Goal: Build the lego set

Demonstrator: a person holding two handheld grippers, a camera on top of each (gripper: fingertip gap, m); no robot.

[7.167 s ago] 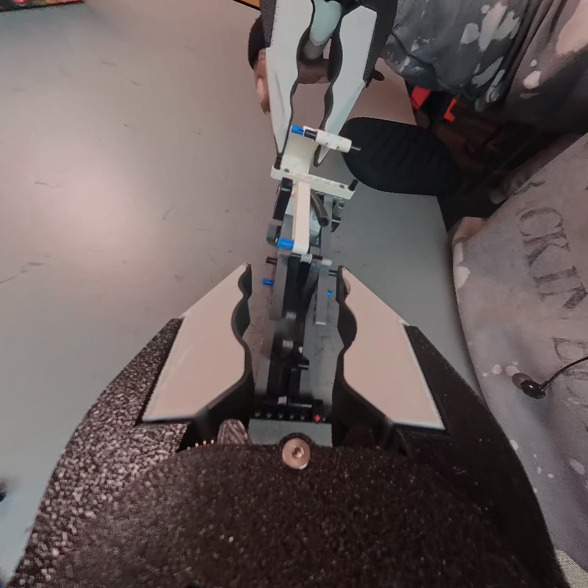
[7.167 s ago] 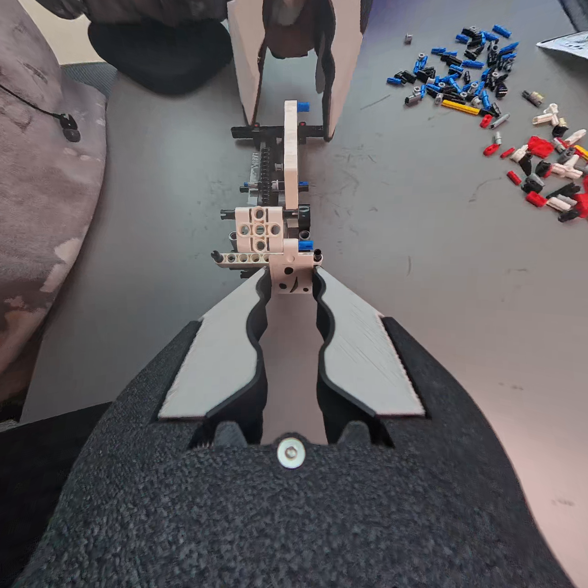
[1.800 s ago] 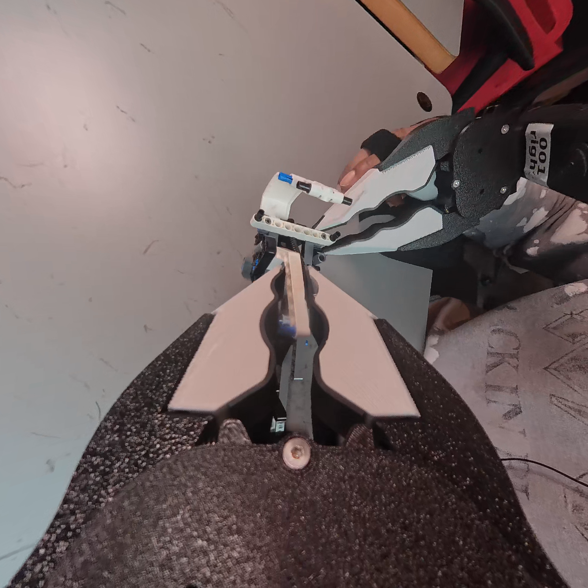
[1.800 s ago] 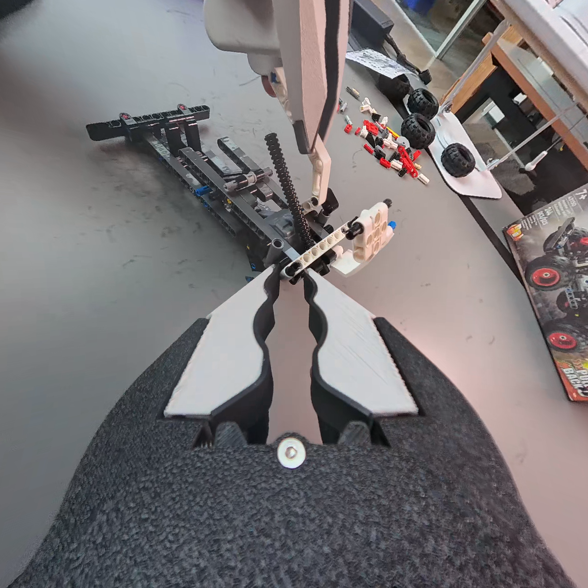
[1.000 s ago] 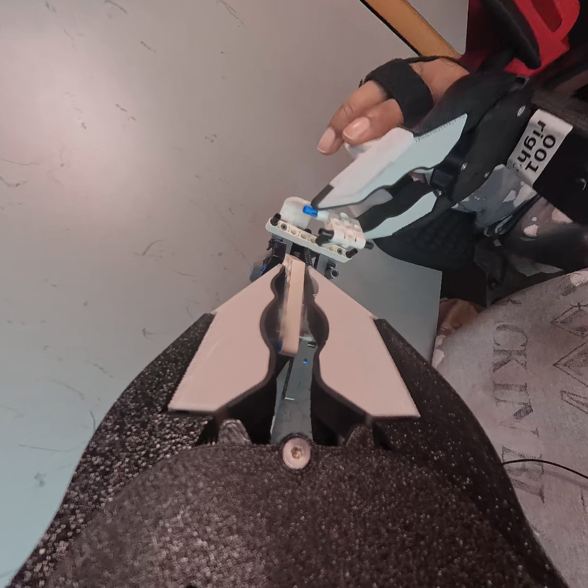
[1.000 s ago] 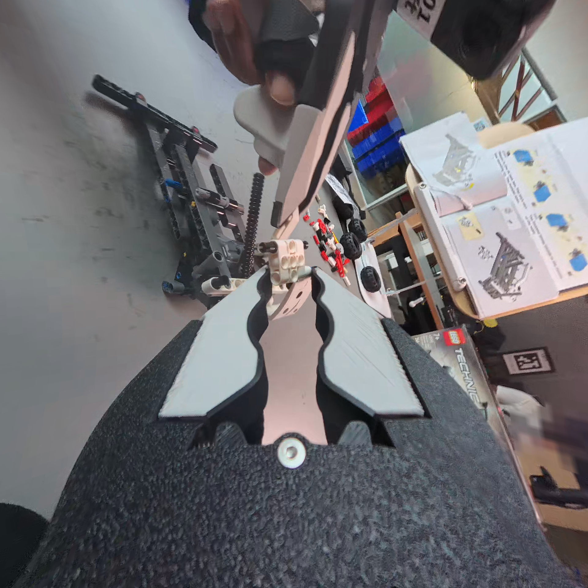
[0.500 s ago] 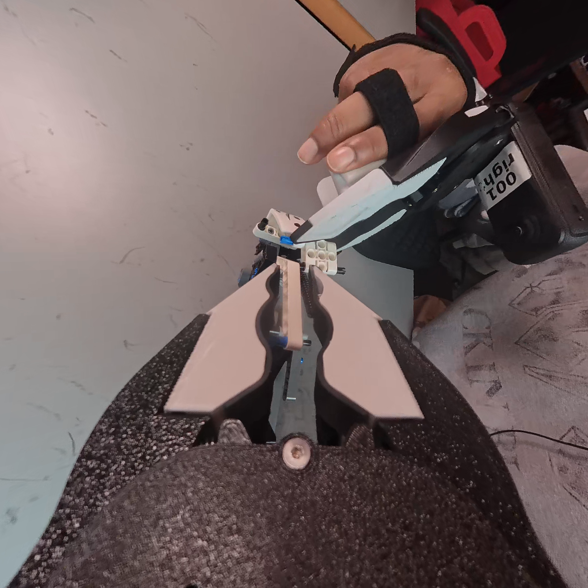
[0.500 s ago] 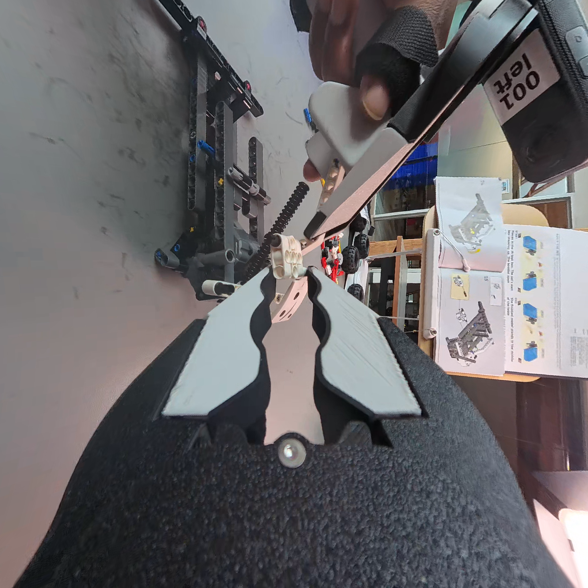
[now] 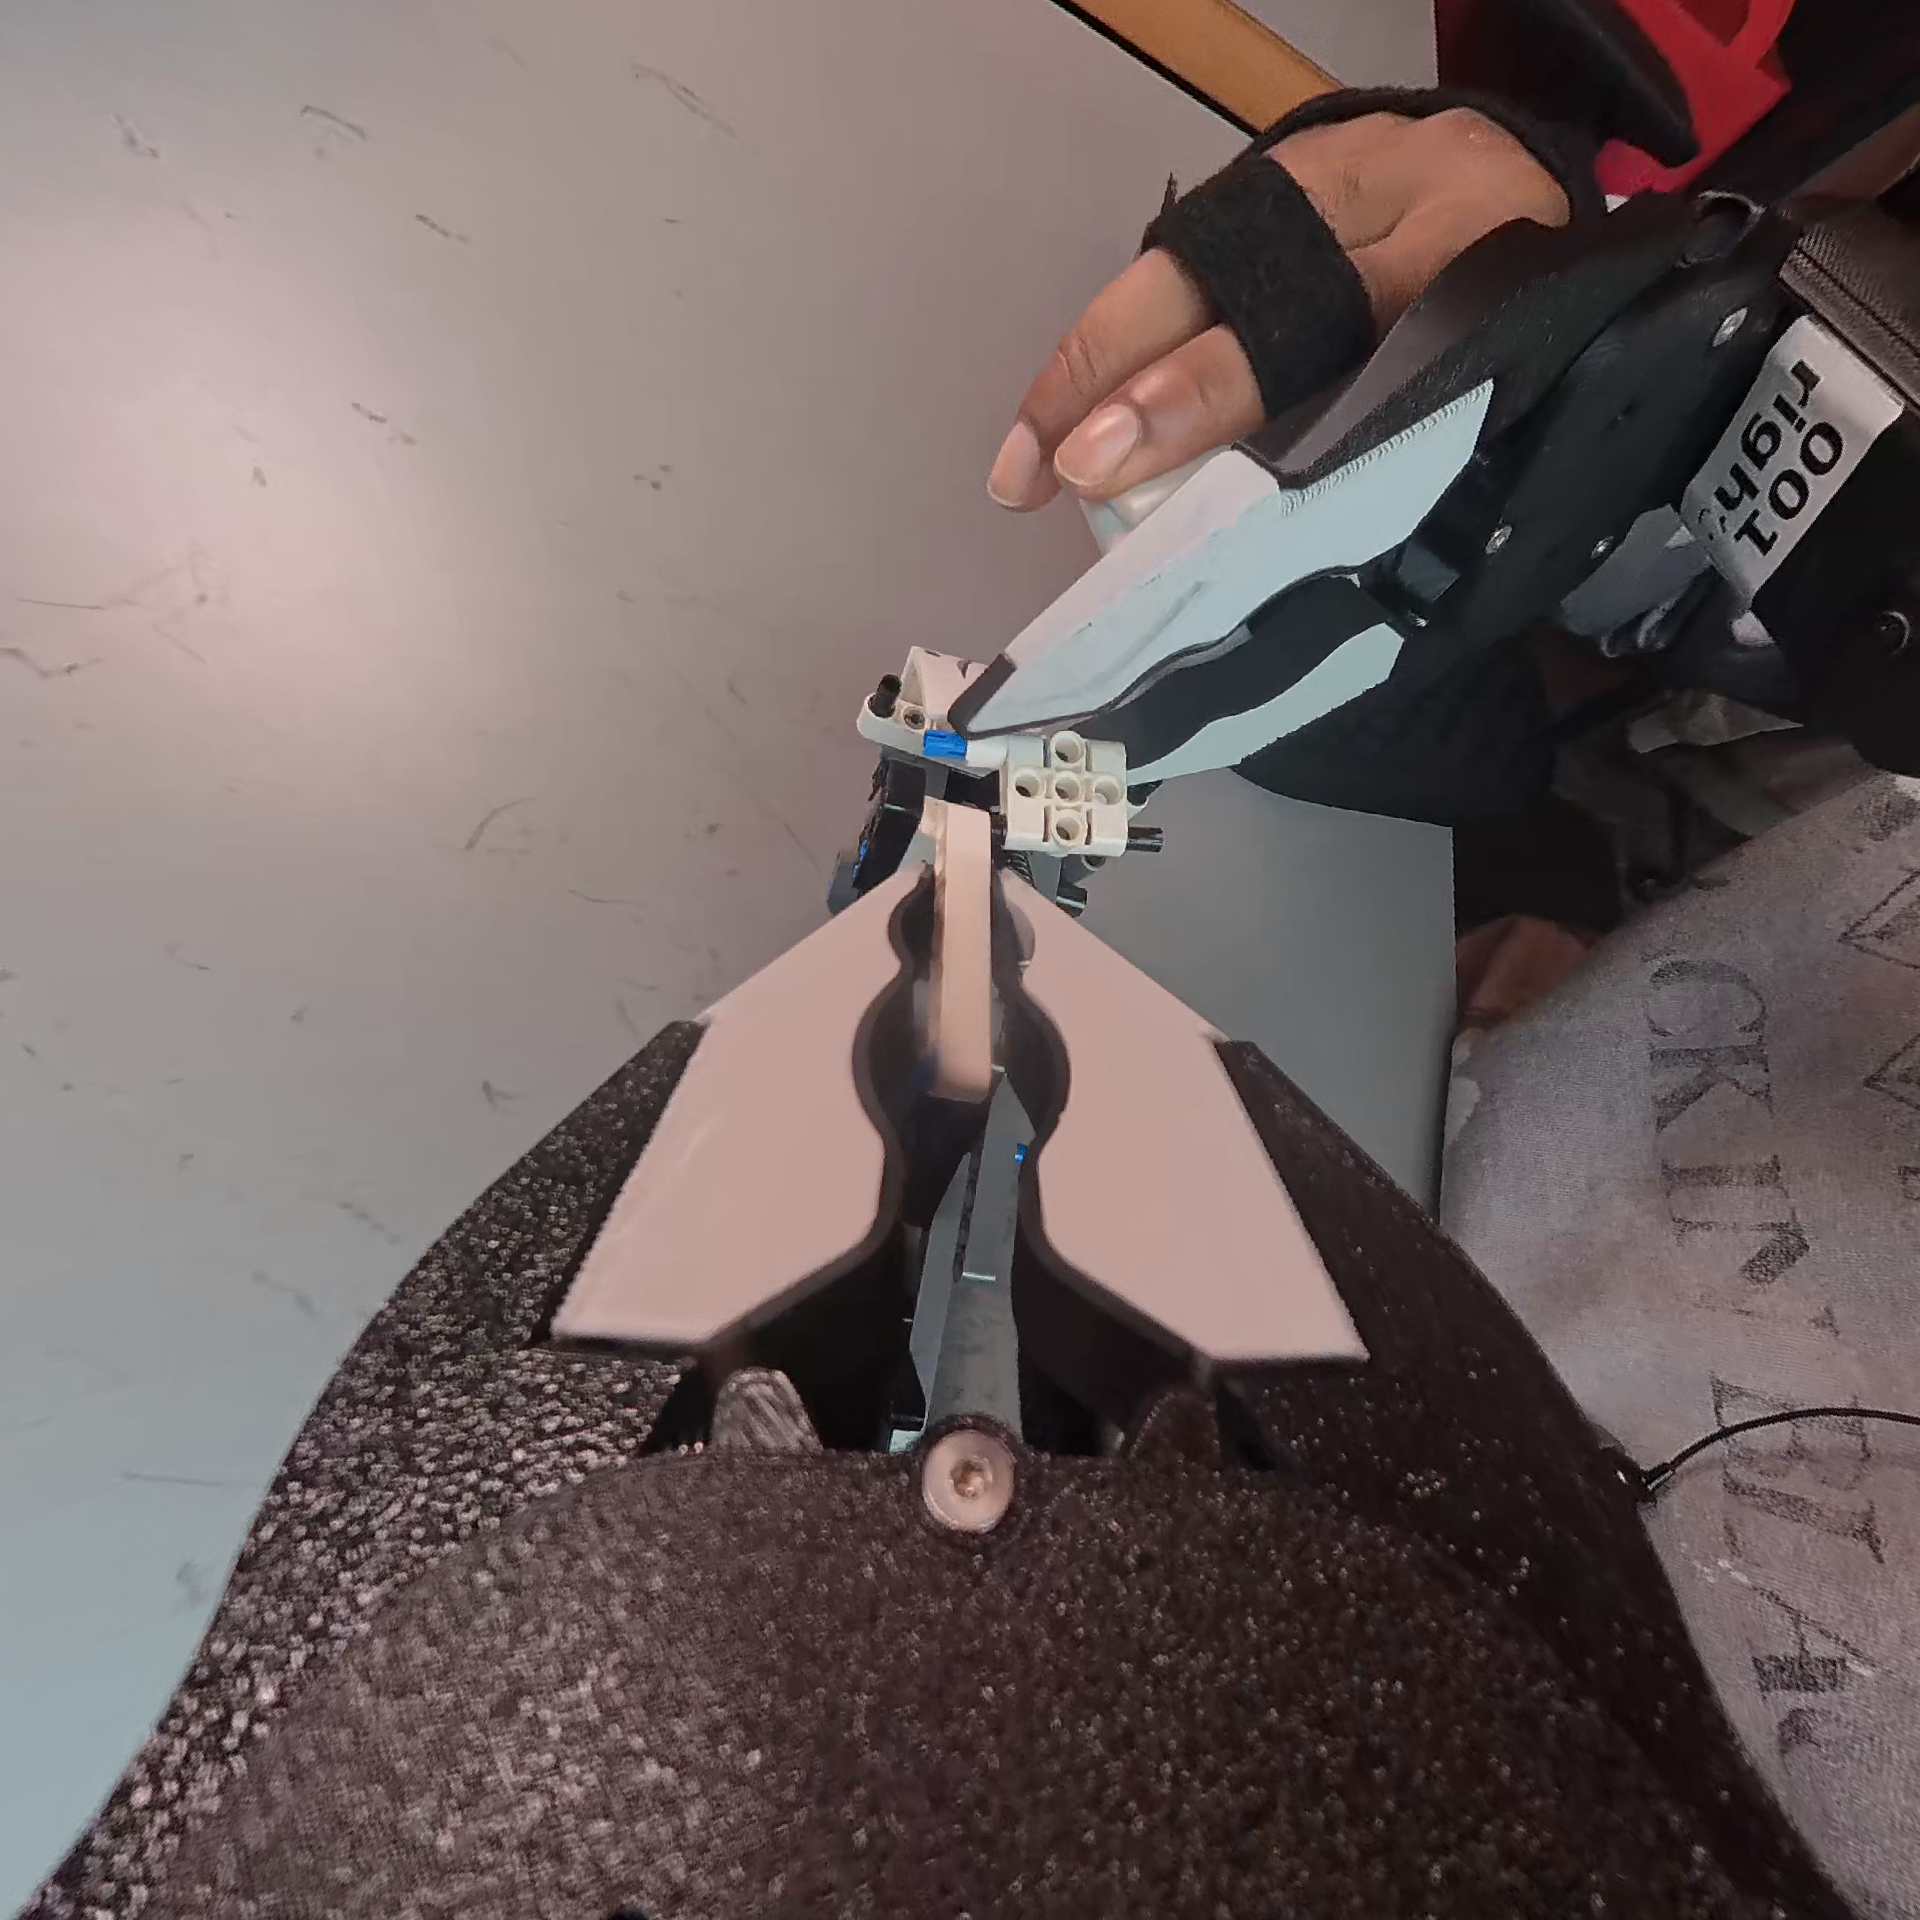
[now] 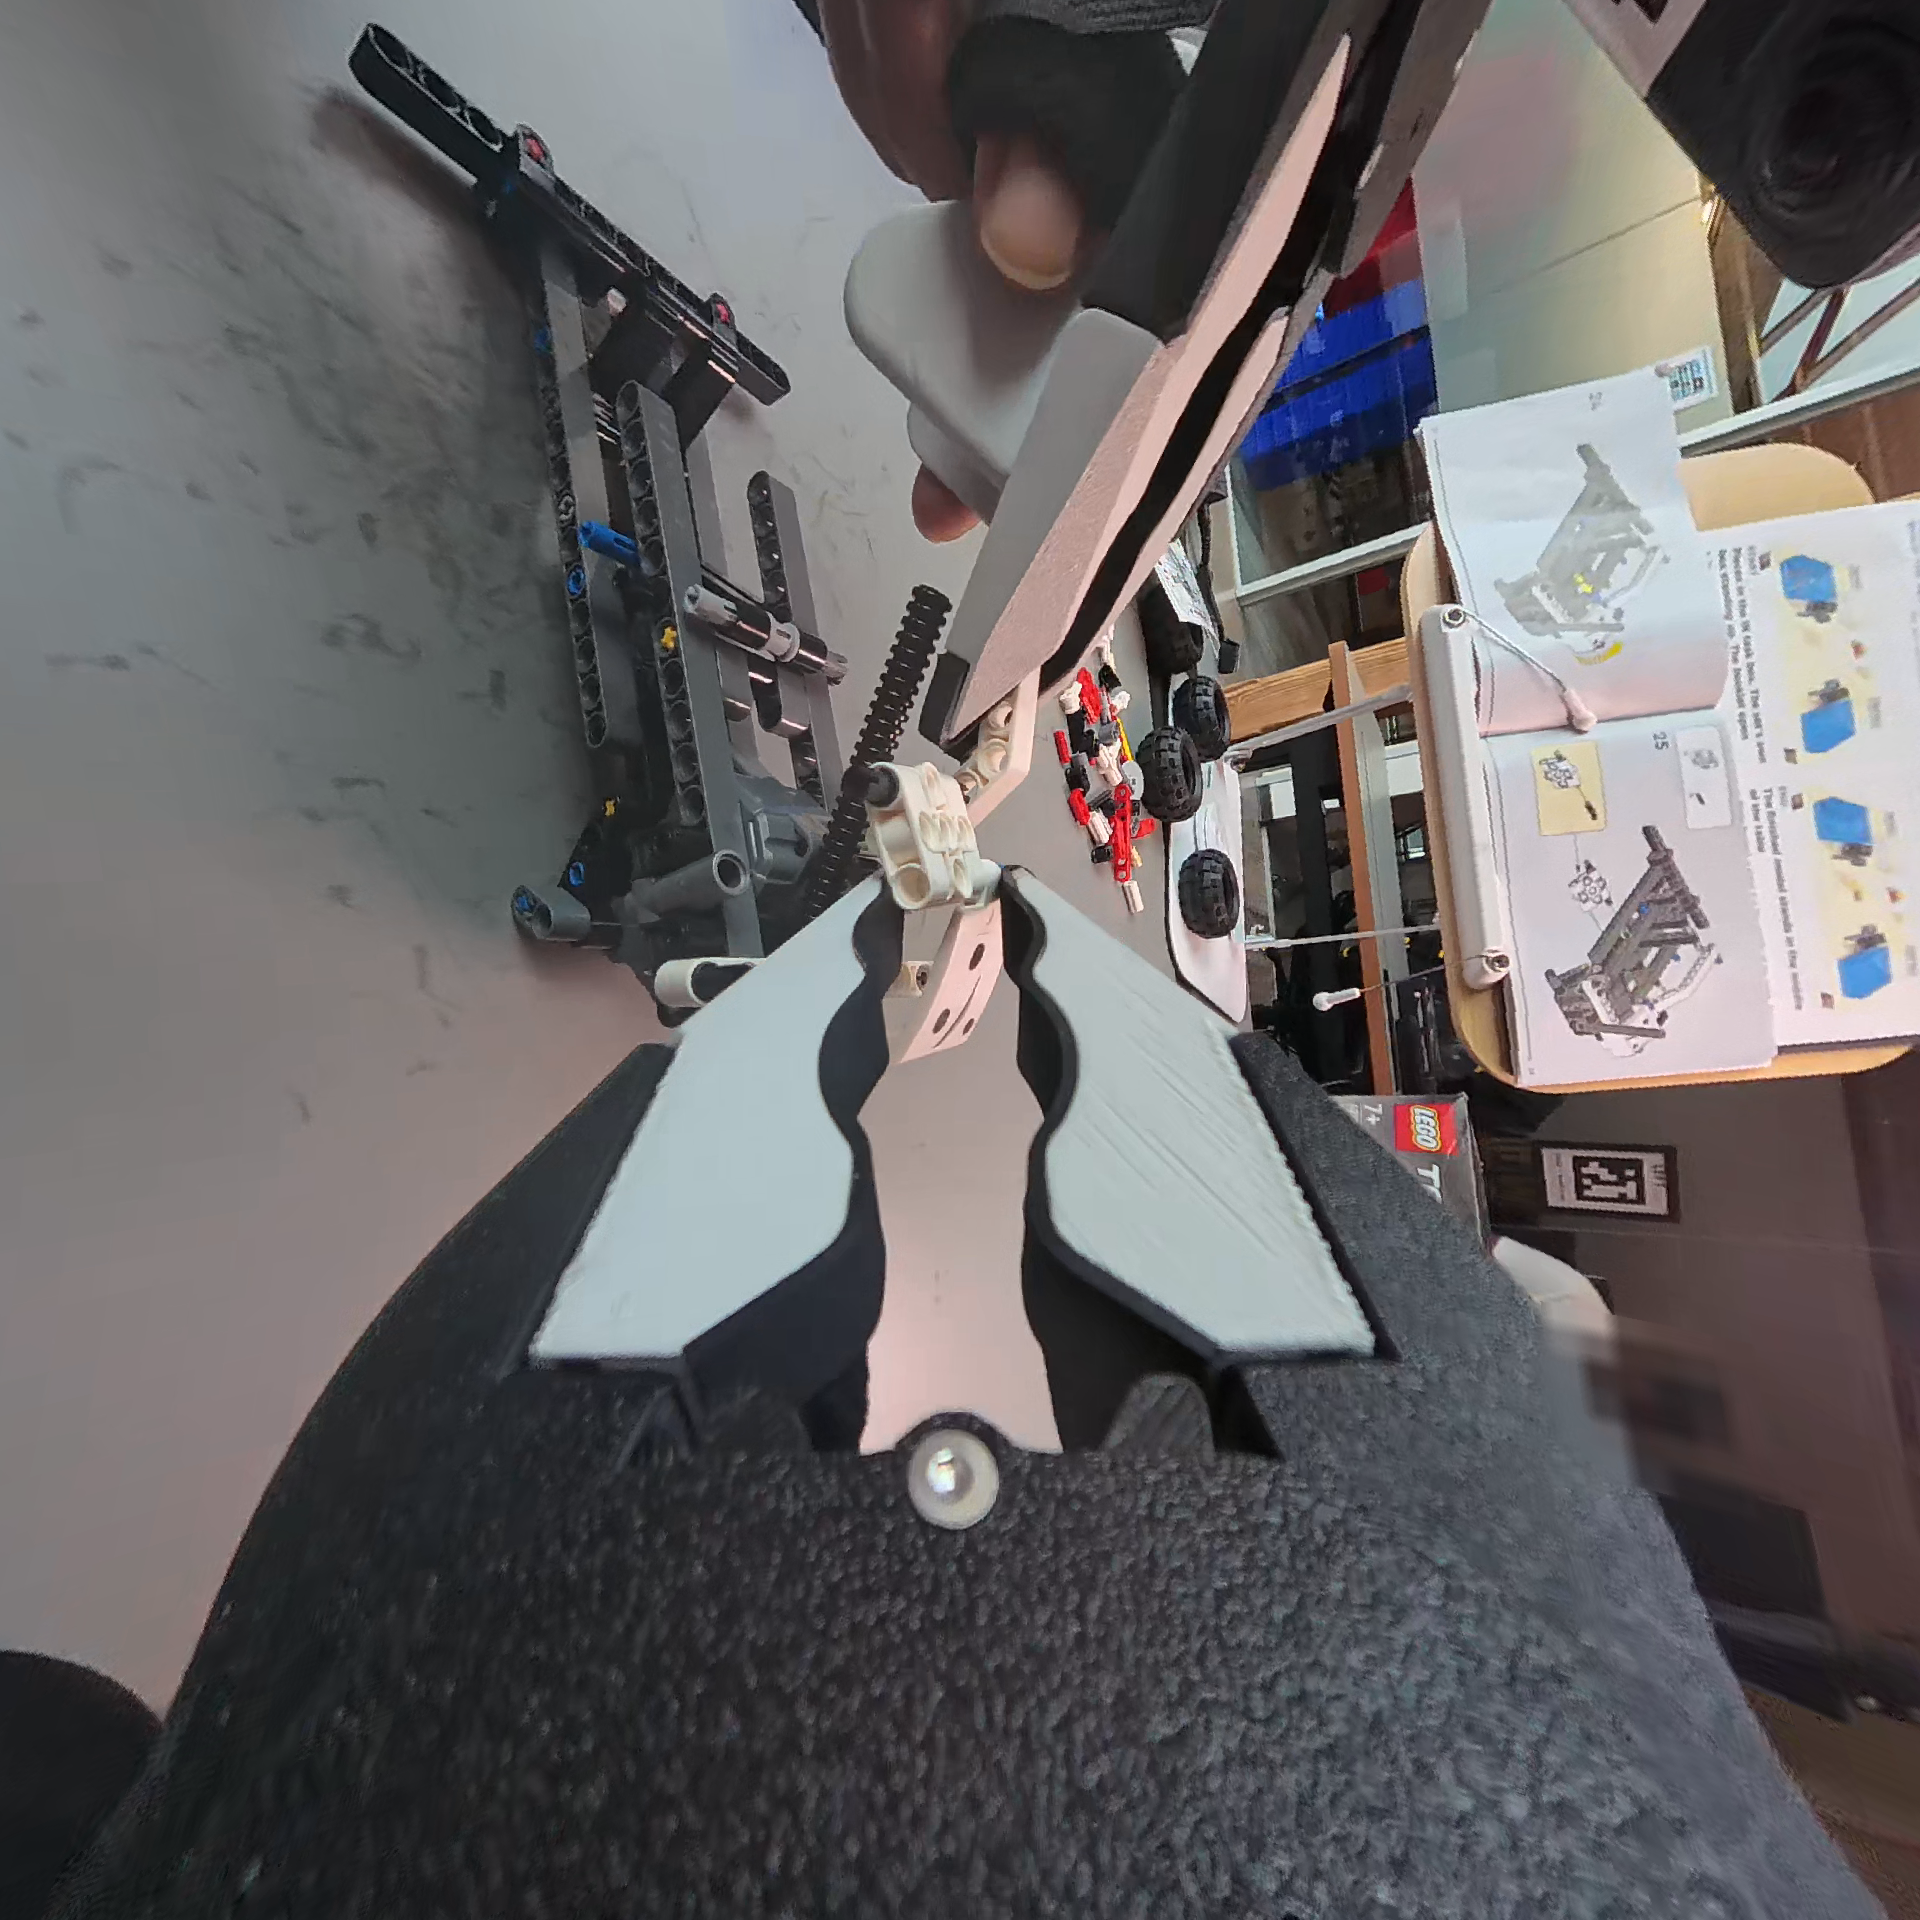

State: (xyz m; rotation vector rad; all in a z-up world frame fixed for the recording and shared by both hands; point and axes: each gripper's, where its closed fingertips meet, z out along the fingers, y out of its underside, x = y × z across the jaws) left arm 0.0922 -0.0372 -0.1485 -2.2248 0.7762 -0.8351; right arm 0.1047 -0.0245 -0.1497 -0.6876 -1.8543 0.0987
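Since half a second earlier the right gripper [image 10: 940,883] had rolled further, so the table [image 10: 260,520] stood more steeply tilted in its view, and the white connector block [image 9: 1065,792] showed its holed face more squarely to the left wrist camera. The left gripper [image 9: 961,883] was clenched on a long white beam [image 9: 961,977], which ran back between its fingers toward the camera. The right gripper was clamped on a white angled panel [image 10: 951,992] at the end of the model, its tips just below the connector block [image 10: 925,831]. The lego chassis [image 10: 675,623], dark grey and black, lay with its far end on the table and its near end raised where both grippers met. A black ribbed hose [image 10: 883,727] rose from that end. A hand [image 9: 1278,312] in a black strap held the right gripper's handle. Loose parts [image 10: 1101,790], black tyres [image 10: 1184,769], the instruction booklet [image 10: 1631,769] on a stand and the set's box [image 10: 1423,1143] lay beyond, well apart from the chassis.
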